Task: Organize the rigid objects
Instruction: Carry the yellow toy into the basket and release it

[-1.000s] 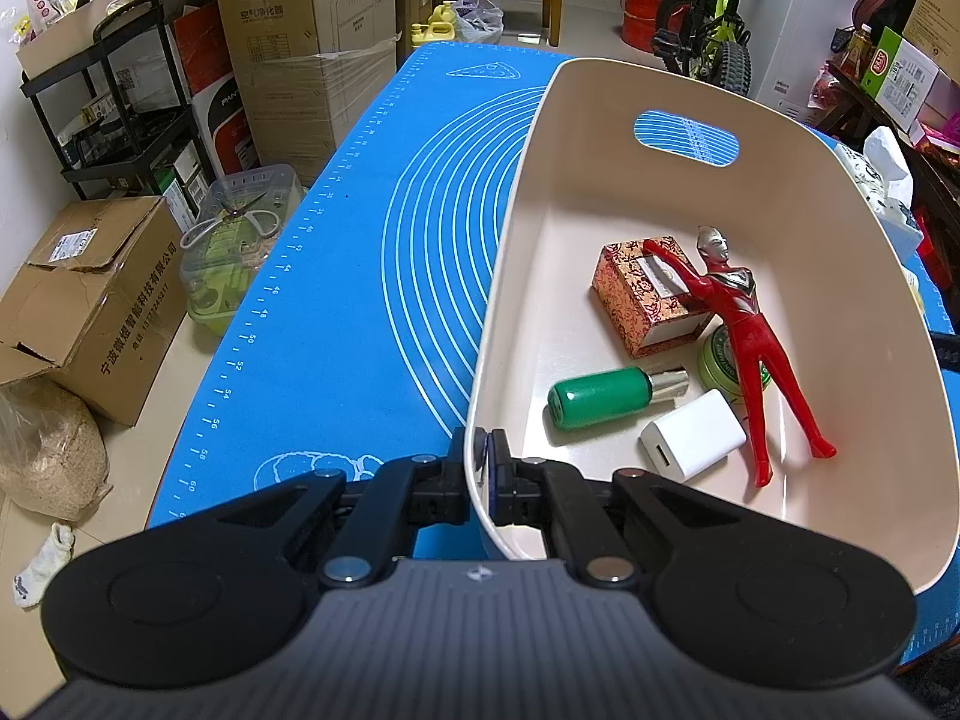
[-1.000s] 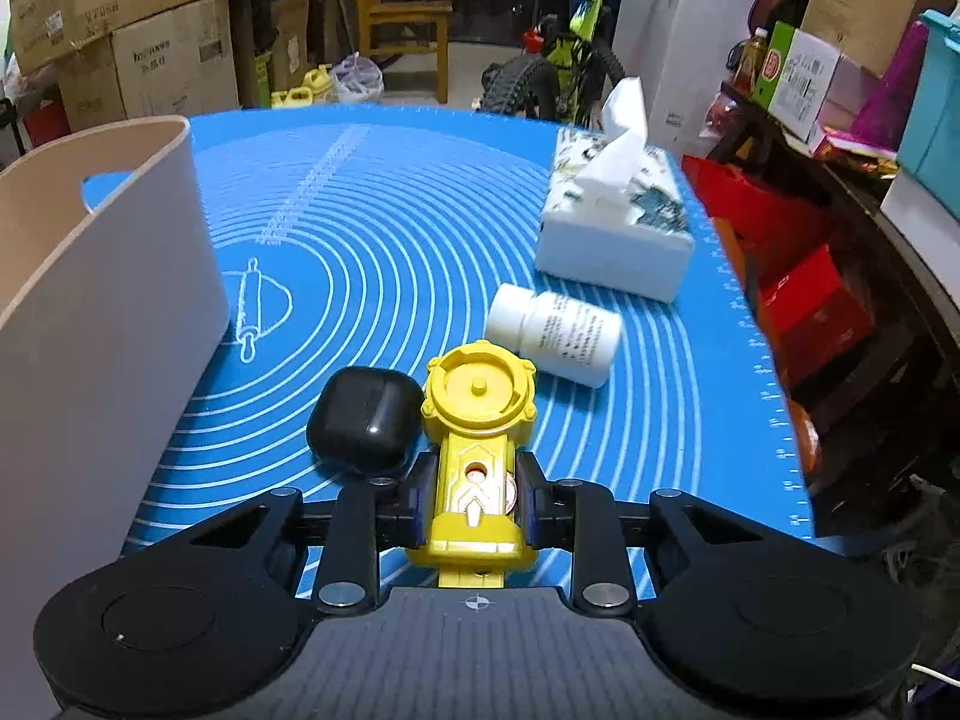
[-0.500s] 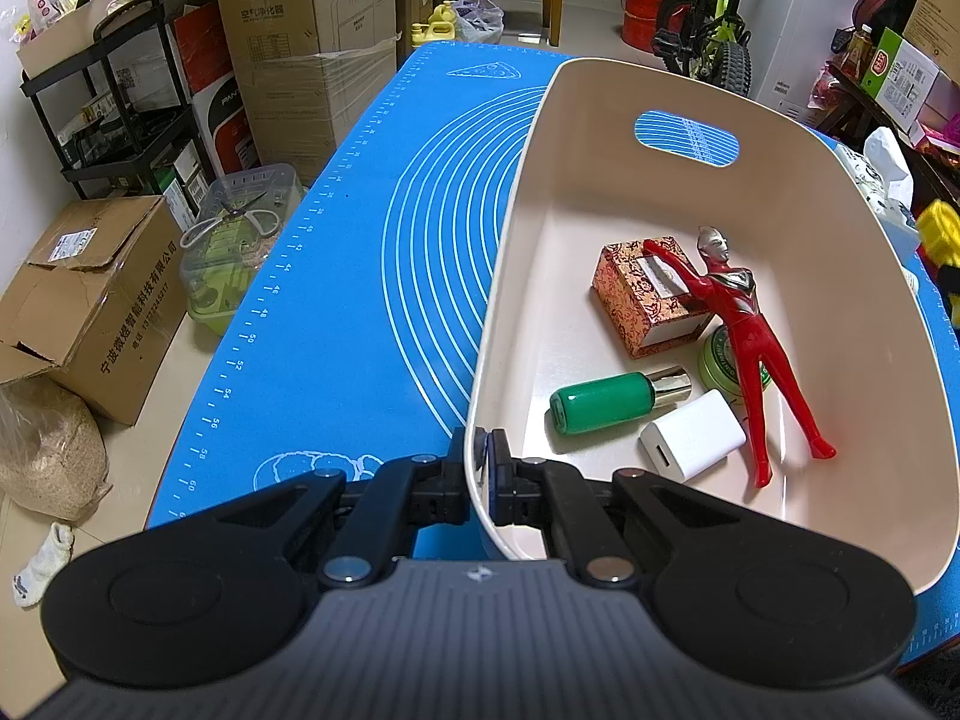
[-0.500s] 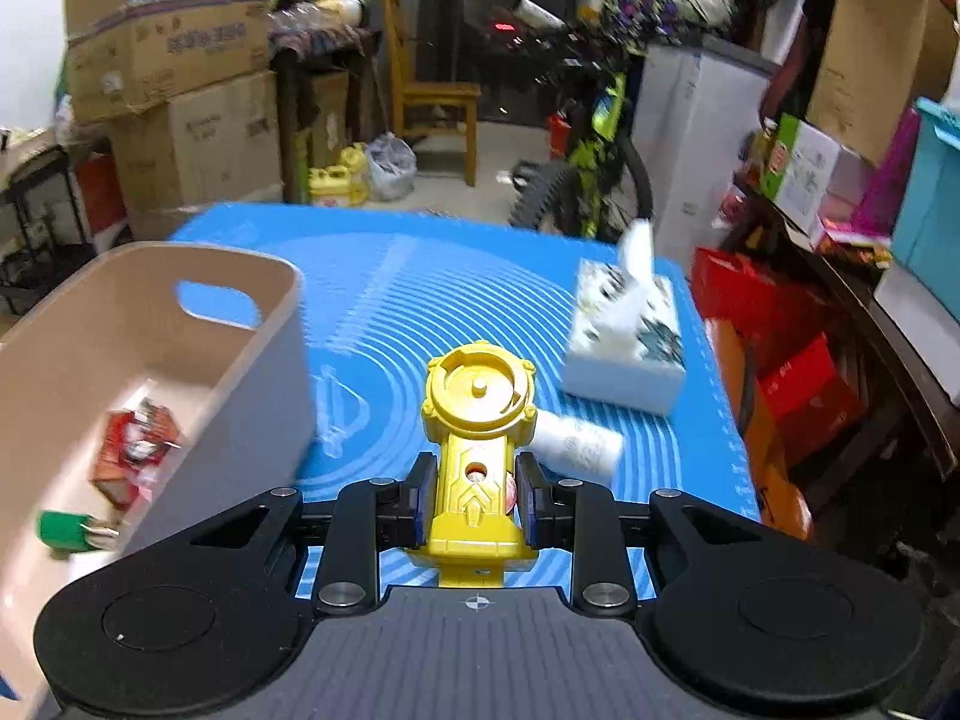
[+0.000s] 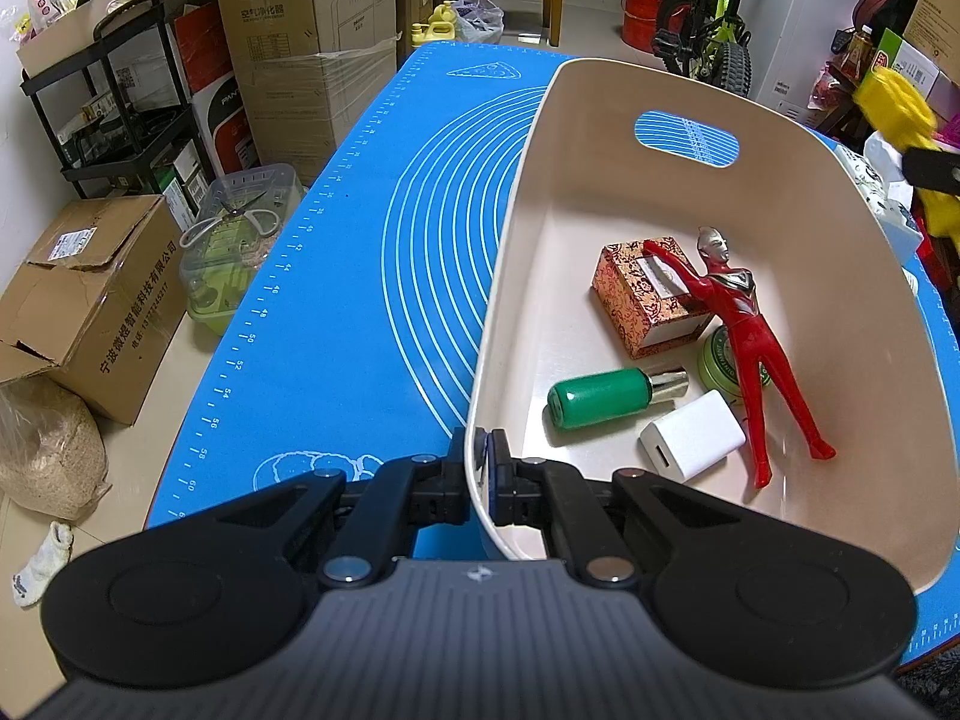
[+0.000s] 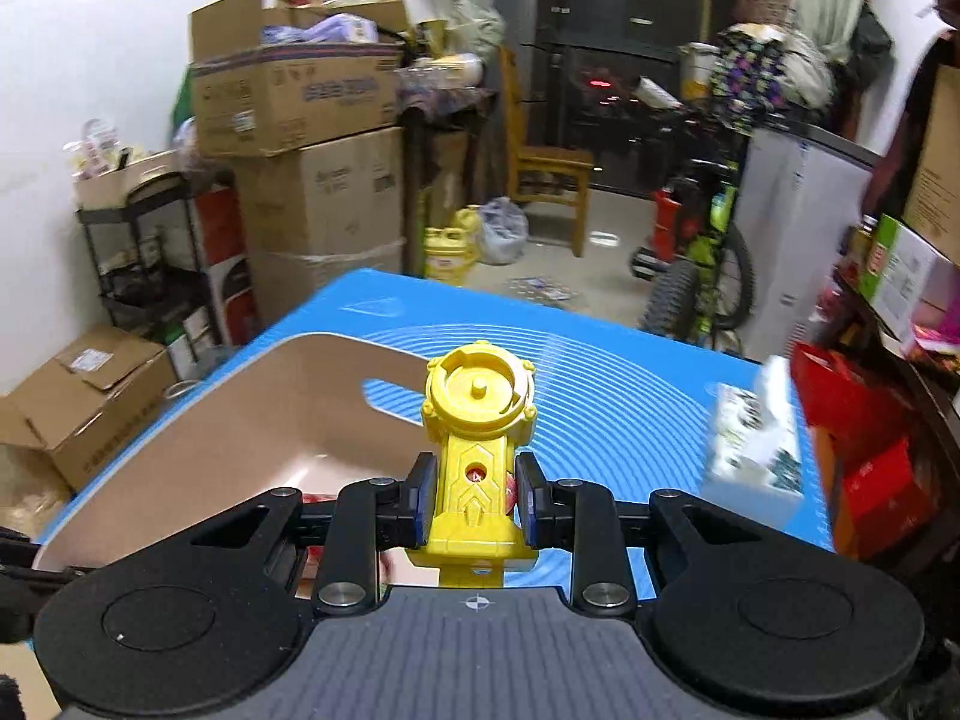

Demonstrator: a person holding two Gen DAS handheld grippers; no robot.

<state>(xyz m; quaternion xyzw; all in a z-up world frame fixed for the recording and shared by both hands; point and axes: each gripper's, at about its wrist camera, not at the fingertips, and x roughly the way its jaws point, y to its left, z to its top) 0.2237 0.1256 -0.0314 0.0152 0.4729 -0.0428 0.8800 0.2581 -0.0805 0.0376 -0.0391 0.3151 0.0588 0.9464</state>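
My left gripper (image 5: 480,462) is shut on the near rim of a cream plastic bin (image 5: 840,276) on the blue mat. In the bin lie a red figure (image 5: 750,336), a patterned box (image 5: 642,300), a green bottle (image 5: 600,399), a white charger (image 5: 690,435) and a green tin (image 5: 717,360). My right gripper (image 6: 474,495) is shut on a yellow toy launcher (image 6: 477,414), held in the air above the bin's right side (image 6: 240,420). The yellow toy also shows at the right edge of the left wrist view (image 5: 894,102).
A tissue box (image 6: 756,444) stands on the mat (image 5: 360,276) right of the bin. Cardboard boxes (image 5: 78,300), a black shelf (image 5: 120,120), a clear tub with scissors (image 5: 234,234), a chair (image 6: 540,168) and a bicycle (image 5: 714,18) surround the table.
My right gripper has lifted the yellow toy off the mat and carried it left and up, over the bin. My left gripper and the bin have not moved.
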